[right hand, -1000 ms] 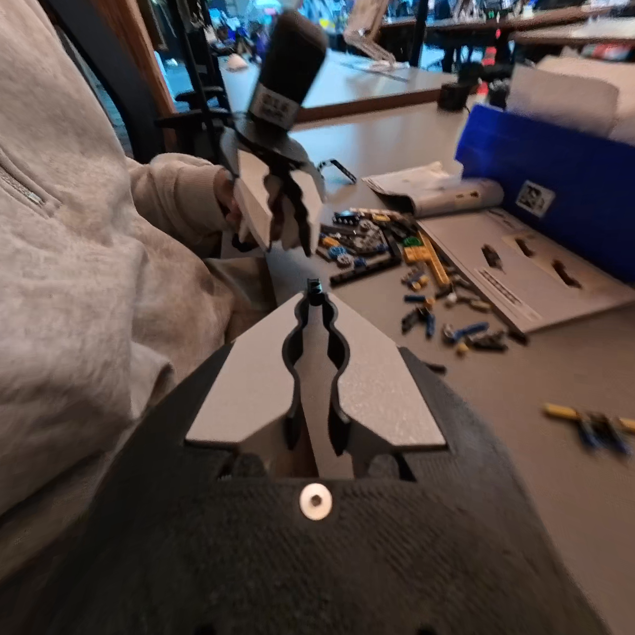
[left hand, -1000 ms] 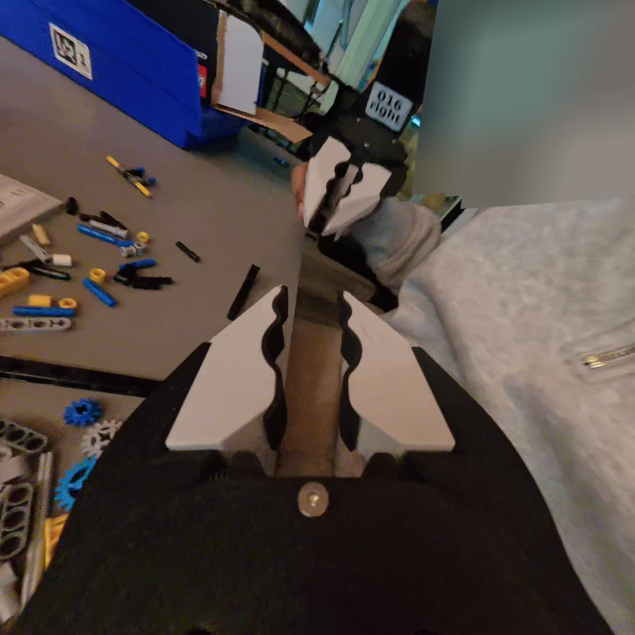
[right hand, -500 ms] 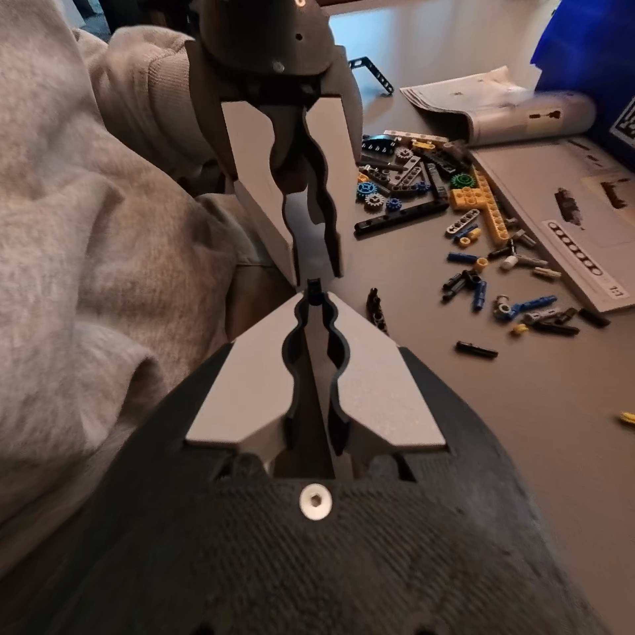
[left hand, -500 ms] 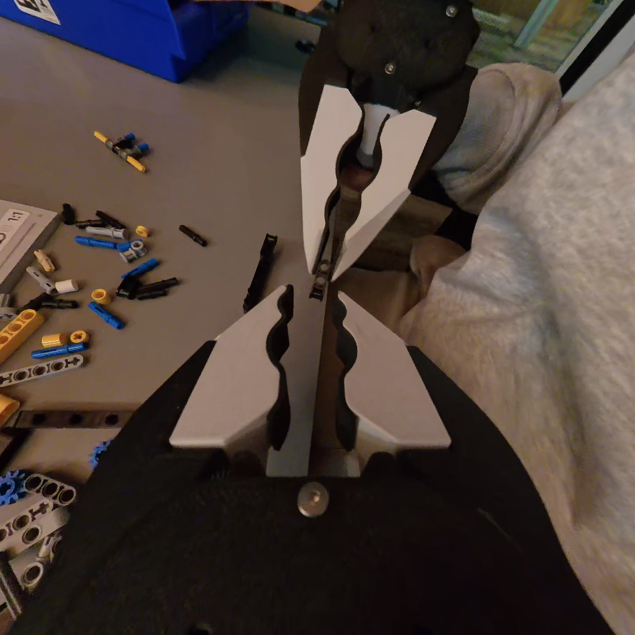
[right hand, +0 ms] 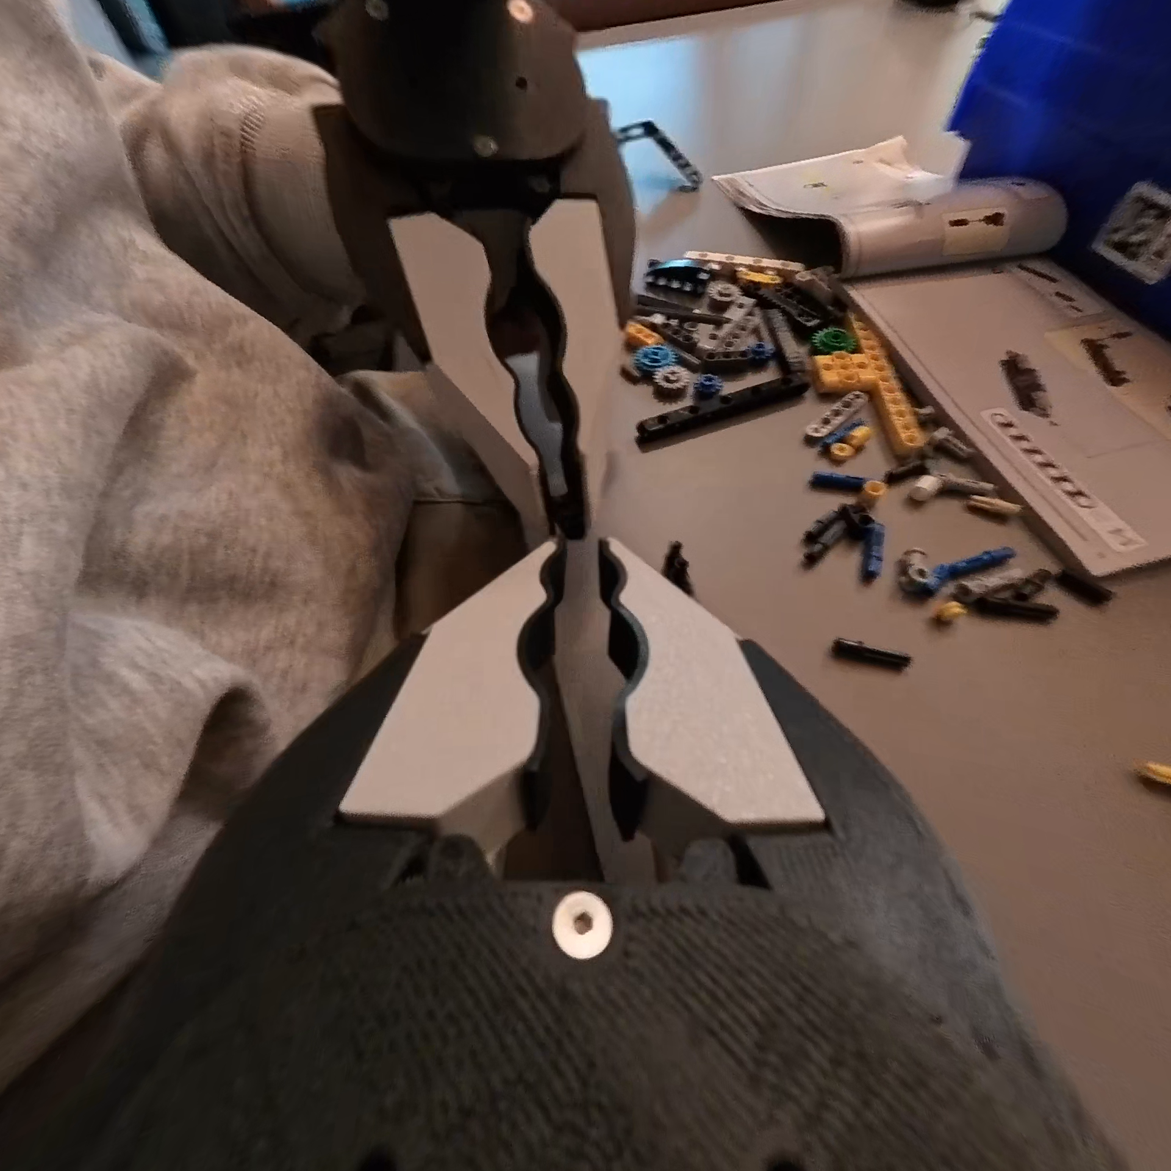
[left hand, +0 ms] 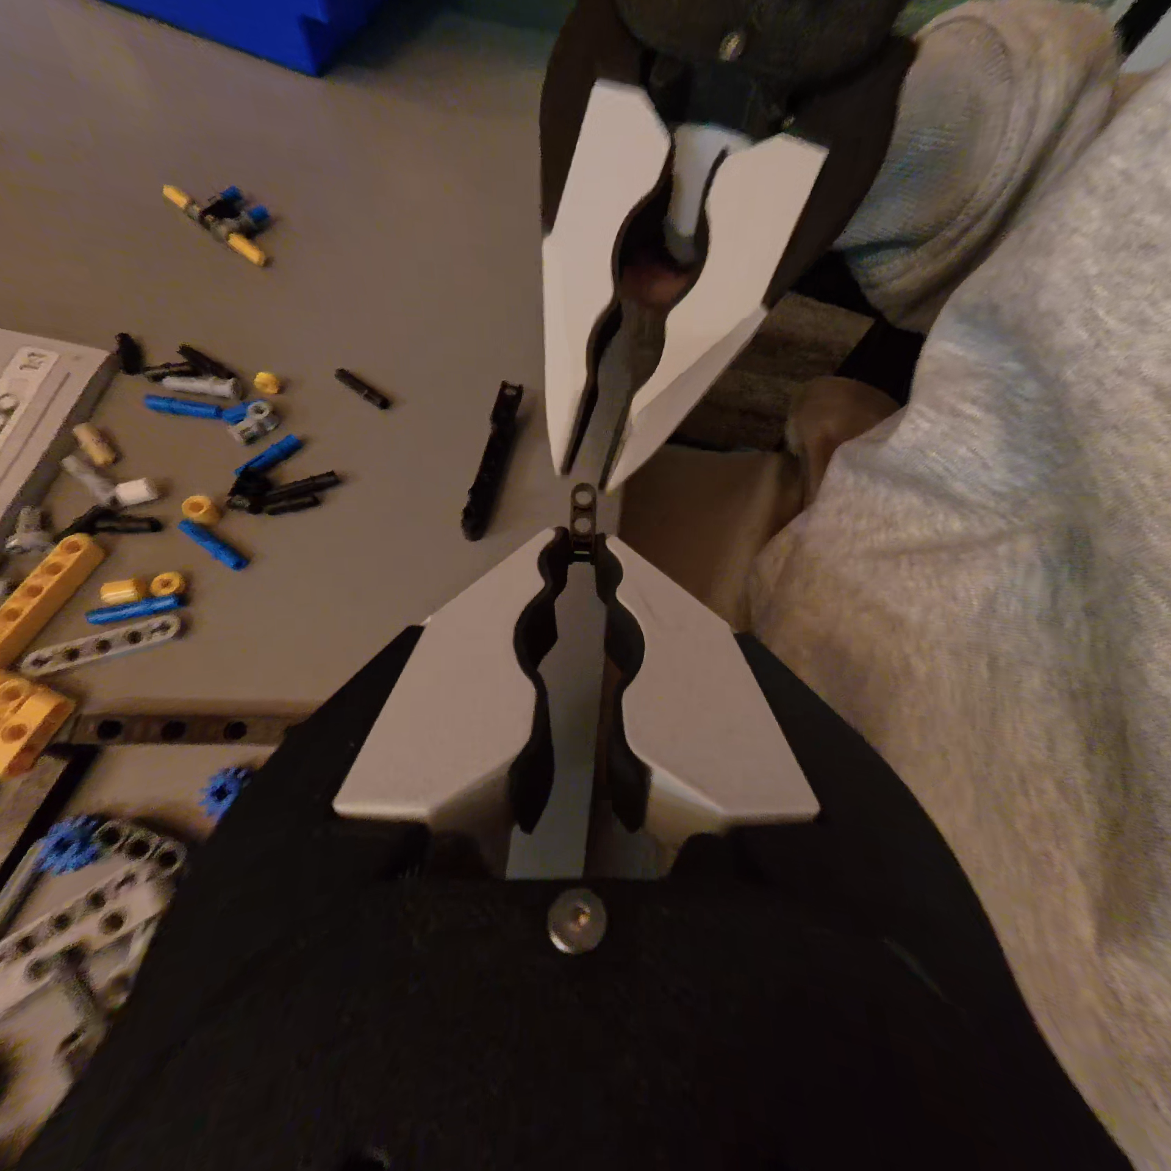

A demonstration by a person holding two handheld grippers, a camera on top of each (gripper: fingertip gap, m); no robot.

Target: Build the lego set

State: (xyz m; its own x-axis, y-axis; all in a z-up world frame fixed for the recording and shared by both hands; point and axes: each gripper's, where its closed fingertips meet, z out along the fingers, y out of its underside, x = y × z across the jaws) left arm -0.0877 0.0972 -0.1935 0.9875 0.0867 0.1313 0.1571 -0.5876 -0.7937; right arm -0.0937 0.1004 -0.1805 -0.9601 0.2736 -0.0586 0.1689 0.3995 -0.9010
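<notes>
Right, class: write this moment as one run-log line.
left gripper: shut on small black piece | right gripper: open, tips at its free end, contact unclear | loose parts: on table

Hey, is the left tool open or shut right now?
Shut. The left tool is pinching a small black piece at its tips, and the piece sticks out toward the right tool, which has let go.

Dim, warm indoor light; pale glare on the table [right hand: 729, 82] at 12 o'clock; edges blurred and wide-angle stretched.
</notes>
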